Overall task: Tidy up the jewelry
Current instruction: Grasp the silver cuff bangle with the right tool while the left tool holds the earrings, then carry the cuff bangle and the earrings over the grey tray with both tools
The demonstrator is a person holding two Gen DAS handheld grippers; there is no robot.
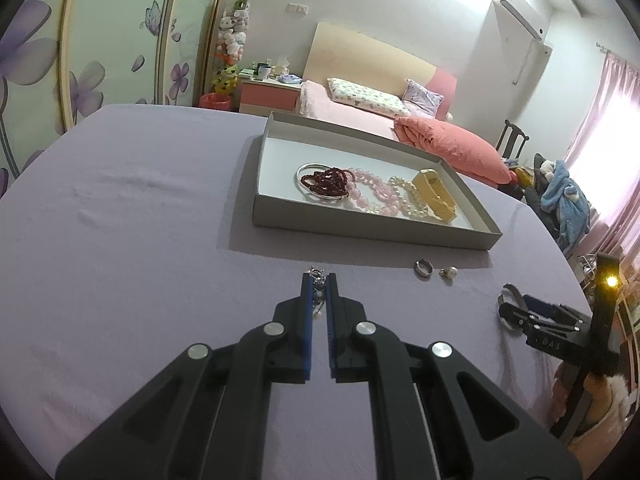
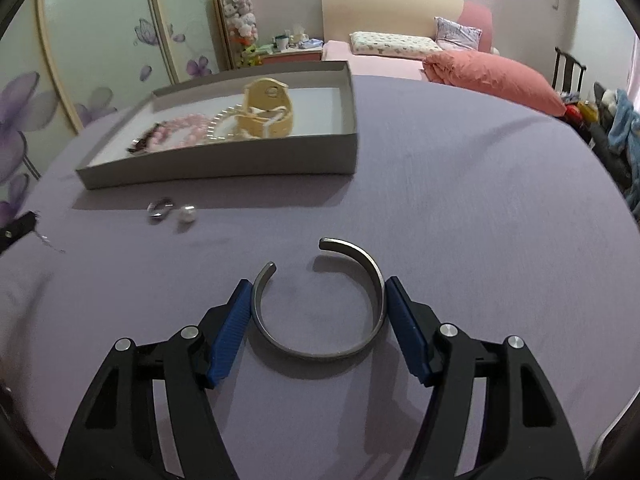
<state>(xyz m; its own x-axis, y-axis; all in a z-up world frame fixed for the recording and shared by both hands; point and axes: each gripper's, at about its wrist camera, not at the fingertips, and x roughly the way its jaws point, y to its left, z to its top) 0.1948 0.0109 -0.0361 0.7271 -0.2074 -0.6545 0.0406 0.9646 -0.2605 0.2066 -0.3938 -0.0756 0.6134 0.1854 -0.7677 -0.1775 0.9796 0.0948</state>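
A lilac tablecloth (image 2: pixel 460 200) fills both views, spreading wide across the frame. On it sits the grey shallow box (image 1: pixel 360 230), centre-right in the left wrist view and upper left in the right wrist view. Inside the box lie a yellow watch-like band (image 1: pixel 434 194), a string of pink beads (image 1: pixel 370 194), a pearl strand (image 1: pixel 408 200), a dark red bead bracelet (image 1: pixel 326 182) and a thin silver bangle (image 1: pixel 310 170), all bunched together.

Bottom centre of the right wrist view, the right gripper (image 2: pixel 318 312) stands moderately wide, its blue pads (image 2: pixel 230 338) flanking an open silver cuff bracelet (image 2: pixel 316 354) lying flat on the cloth; both pads sit right against the cuff's sides, though whether they press is hard to tell.

Lower centre of the left wrist view, the left gripper (image 1: pixel 319 284) is pinched narrow on a small silvery chain piece (image 1: pixel 319 280).

Just below the box's near wall, a silver ring (image 1: pixel 424 269) and a pearl earring (image 1: pixel 449 273) rest side by side.
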